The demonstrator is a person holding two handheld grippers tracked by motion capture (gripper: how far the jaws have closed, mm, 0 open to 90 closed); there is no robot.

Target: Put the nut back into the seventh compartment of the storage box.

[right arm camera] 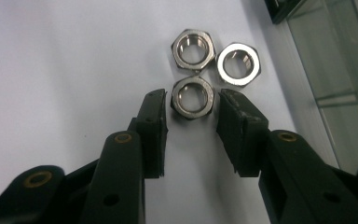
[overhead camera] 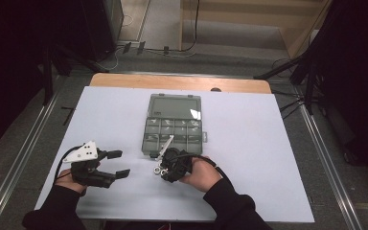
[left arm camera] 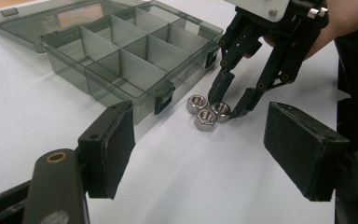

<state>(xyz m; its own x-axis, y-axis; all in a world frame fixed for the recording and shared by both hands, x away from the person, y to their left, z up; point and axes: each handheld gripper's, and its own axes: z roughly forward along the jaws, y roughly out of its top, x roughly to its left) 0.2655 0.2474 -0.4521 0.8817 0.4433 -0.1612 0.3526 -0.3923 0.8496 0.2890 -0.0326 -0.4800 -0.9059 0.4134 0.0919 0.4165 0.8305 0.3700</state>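
Three steel hex nuts lie touching in a cluster on the white table, just in front of a smoky clear organizer box point(overhead camera: 193, 125). In the right gripper view the nearest nut point(right arm camera: 192, 97) sits between my right gripper's point(right arm camera: 193, 99) pads with a thin gap on each side; the other two nuts point(right arm camera: 193, 49) point(right arm camera: 238, 64) lie just beyond. In the left gripper view my right gripper point(left arm camera: 226, 106) points down over that same nut point(left arm camera: 222, 110). My left gripper point(overhead camera: 120, 163) rests at the near left, jaws wide open and holding nothing, aimed toward the nuts point(left arm camera: 205, 120).
The box point(left arm camera: 121, 60) has several divided compartments and its lid point(overhead camera: 175, 106) folded open at the far side. The white sheet point(overhead camera: 249, 158) covers the table out to its right edge. A wooden table edge point(overhead camera: 124, 80) runs along the back. Both forearms enter from the near edge.
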